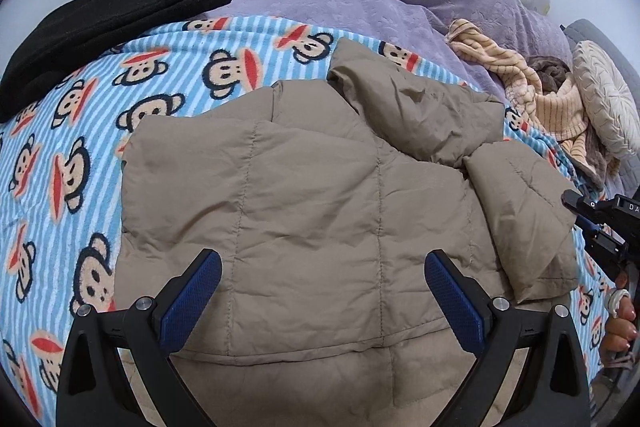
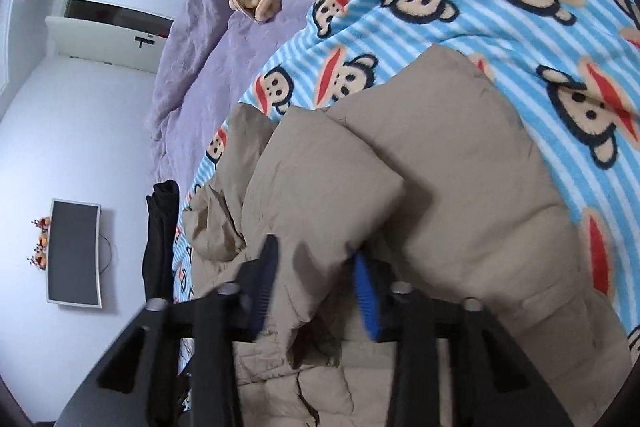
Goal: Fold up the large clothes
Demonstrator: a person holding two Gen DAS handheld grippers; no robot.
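Item: tan quilted puffer jacket (image 1: 320, 195), laid across blue striped monkey-print blanket (image 1: 80, 147) near front edge of bed, partly folded, sleeve (image 1: 520, 219) turned inward. Judged light, soft, bulky and springy, shell likely slippery; best taken at hem or sleeve edge, where padding thins. Left gripper (image 1: 322, 303) spread wide above jacket, nothing between pads. Right gripper (image 2: 316, 287) nearly together, pinched on fold of jacket.

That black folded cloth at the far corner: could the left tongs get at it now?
Probably yes. The left tongs stand open and empty over the tan quilted jacket; only bare monkey-print blanket lies before the black folded cloth.
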